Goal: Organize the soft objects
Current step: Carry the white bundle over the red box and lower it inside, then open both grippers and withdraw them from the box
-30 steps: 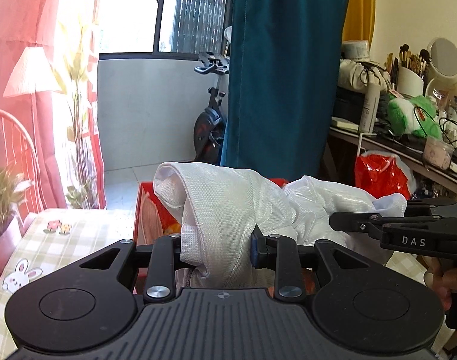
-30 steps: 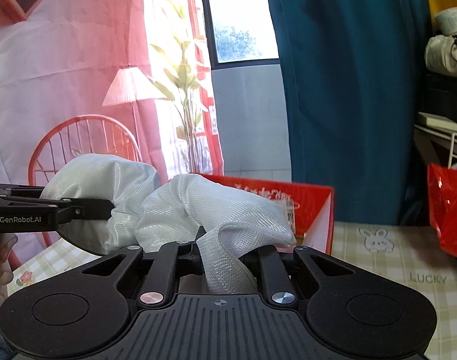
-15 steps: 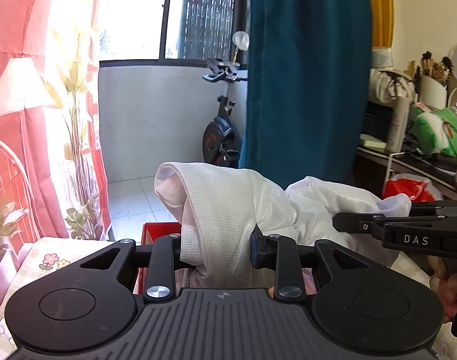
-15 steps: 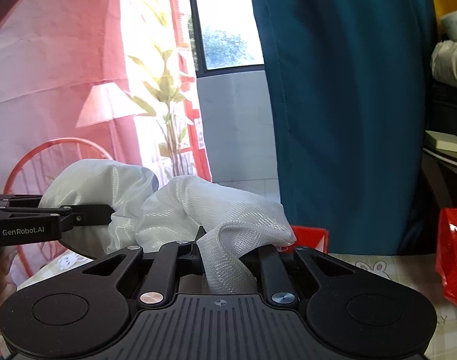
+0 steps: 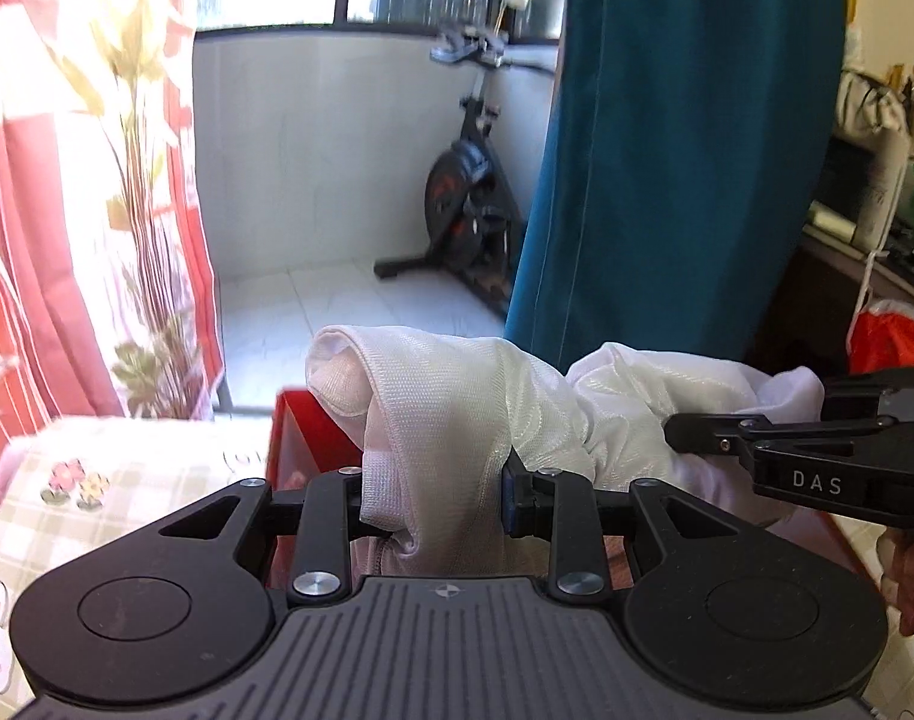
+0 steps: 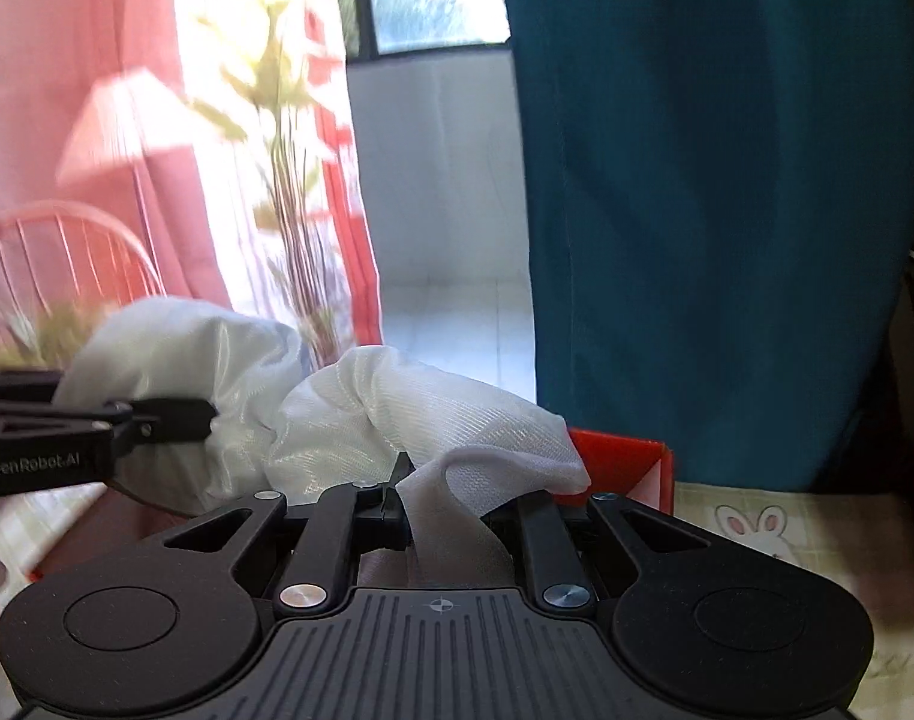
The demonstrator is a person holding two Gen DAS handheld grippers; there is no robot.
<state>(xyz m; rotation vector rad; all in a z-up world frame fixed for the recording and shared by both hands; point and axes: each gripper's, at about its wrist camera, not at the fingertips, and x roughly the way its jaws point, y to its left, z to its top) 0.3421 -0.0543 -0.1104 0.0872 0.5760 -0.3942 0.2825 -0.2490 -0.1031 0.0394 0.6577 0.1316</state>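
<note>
A white mesh cloth hangs bunched between both grippers above a red box. My left gripper is shut on a thick fold of it; the cloth drapes over the jaws and hides the fingertips. In the left wrist view the right gripper comes in from the right, clamped on the cloth's other end. In the right wrist view my right gripper is shut on a strip of the white cloth, and the left gripper reaches in from the left. The red box shows just behind the cloth.
A checked tablecloth with rabbit prints covers the table. A teal curtain hangs ahead, a pink curtain to the left. An exercise bike stands on the balcony. A cluttered shelf and red bag lie right.
Both grippers have carried the cloth together across the table; the view has swung so the balcony floor and bike show more, and the red box sits lower and closer. Both grips are unchanged.
</note>
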